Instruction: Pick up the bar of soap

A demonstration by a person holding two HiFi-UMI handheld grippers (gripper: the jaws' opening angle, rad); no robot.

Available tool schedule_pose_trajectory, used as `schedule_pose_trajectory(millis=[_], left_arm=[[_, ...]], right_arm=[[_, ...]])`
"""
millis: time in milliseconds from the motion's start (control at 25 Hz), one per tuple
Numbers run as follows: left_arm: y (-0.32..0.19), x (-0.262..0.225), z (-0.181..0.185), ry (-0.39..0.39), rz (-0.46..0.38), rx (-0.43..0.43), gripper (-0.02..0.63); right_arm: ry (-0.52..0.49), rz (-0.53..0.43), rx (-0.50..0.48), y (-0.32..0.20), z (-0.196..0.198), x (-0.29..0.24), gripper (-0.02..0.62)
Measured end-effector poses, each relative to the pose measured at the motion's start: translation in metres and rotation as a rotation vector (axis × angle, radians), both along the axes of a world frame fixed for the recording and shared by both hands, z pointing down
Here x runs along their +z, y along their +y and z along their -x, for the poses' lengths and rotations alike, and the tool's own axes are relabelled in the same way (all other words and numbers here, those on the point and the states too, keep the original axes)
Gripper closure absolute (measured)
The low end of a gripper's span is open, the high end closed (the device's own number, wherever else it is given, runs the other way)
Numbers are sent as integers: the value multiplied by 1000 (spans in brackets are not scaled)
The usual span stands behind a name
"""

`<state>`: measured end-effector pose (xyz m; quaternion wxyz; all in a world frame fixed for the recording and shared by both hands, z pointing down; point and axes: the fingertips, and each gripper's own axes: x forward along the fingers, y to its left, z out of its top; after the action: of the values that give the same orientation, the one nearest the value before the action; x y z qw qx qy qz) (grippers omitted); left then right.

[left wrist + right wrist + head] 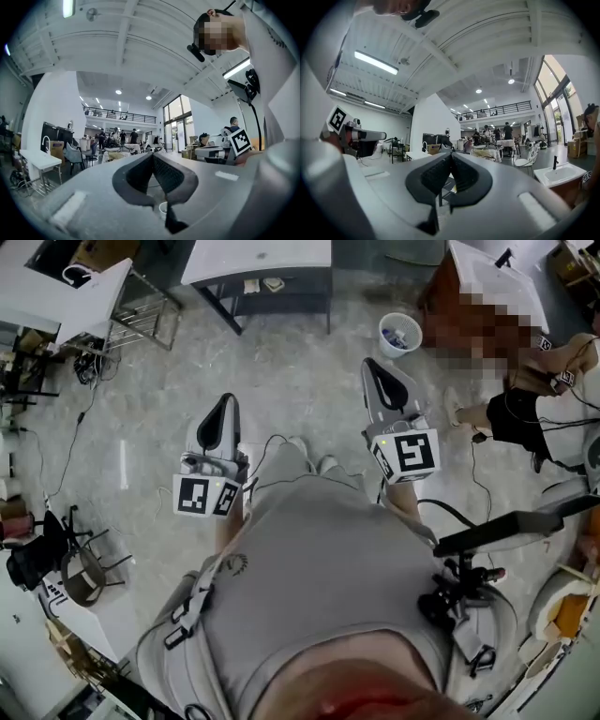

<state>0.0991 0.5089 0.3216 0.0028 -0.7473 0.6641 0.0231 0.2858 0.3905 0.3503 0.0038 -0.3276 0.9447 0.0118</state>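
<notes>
Head view: a person in a grey shirt (328, 559) stands on a pale marbled floor (300, 381), holding both tools out in front, pointing away from the body. The left gripper (226, 399) and the right gripper (372, 364) are well apart. Each one's own view shows its jaws pressed together with nothing between them. A white bucket (400, 334) stands on the floor beyond the right gripper, with a white sink (497, 282) further right. The bar of soap cannot be made out in any view.
</notes>
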Motion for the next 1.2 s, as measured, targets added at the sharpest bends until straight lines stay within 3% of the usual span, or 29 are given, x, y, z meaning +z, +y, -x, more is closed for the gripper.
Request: schedule_pose_trajectory(millis=[240,760,1200], left_arm=[[13,-6,1,-27,-4,-35,606],[-10,-8,-8,-11,-85,-3,606],[-66,11,7,68,-99,44,606]], right_arm=[[-14,91,-26,-6,11,22,595],[28,59,-52,-13,15,30,595],[66,55,-21,-47,21,38,595]])
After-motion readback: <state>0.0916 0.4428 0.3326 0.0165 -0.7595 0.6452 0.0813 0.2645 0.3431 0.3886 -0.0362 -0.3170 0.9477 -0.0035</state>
